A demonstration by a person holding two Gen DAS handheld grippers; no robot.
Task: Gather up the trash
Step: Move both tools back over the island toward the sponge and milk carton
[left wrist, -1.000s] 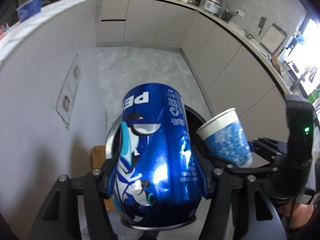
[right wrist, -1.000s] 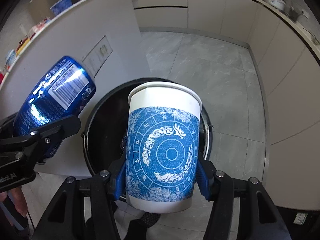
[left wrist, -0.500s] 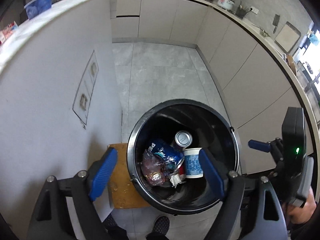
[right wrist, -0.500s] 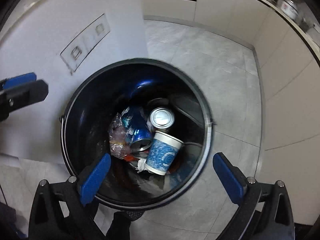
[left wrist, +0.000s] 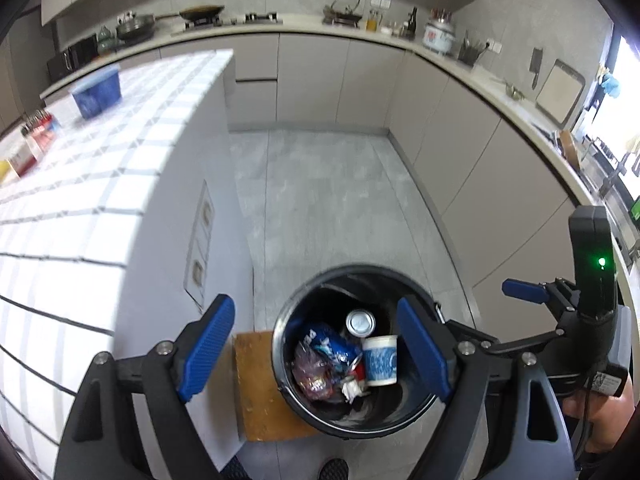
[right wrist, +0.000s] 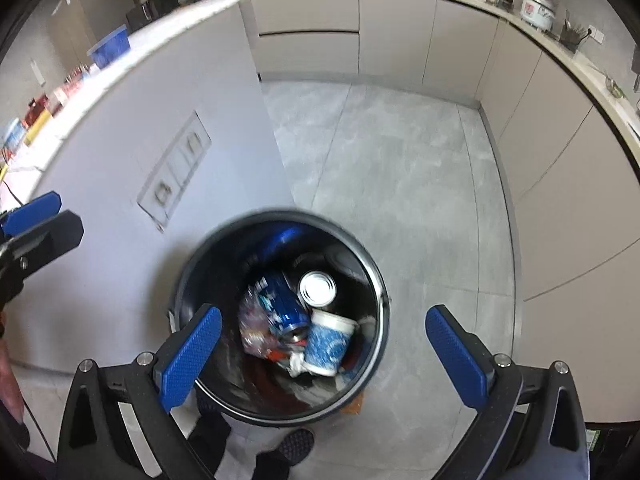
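Note:
A round black trash bin (left wrist: 384, 428) (right wrist: 376, 280) stands on the floor below both grippers. Inside lie a blue soda can (left wrist: 330, 346) (right wrist: 285, 304), a blue-and-white paper cup (left wrist: 380, 360) (right wrist: 329, 342), a silver-topped can (left wrist: 360, 322) (right wrist: 318, 288) and crumpled plastic wrap (left wrist: 310, 372) (right wrist: 254, 324). My left gripper (left wrist: 314, 354) hangs open above the bin with nothing between its blue pads. My right gripper (right wrist: 322, 360) is open wide and empty over the same bin. The right gripper also shows at the right of the left wrist view (left wrist: 524, 292), held by a hand (left wrist: 608, 428).
A white kitchen island (left wrist: 80, 200) with a tiled top rises at the left, bearing a blue tub (left wrist: 97, 94) and packets. A wooden block (left wrist: 264, 392) lies beside the bin. Grey cabinets (left wrist: 460, 160) line the back and right, around grey floor (right wrist: 400, 168). A shoe (right wrist: 296, 446) is below.
A second ago my left gripper held the soda can and my right held the paper cup. Both opened, and the can and cup now lie in the bin. Both grippers have since risen.

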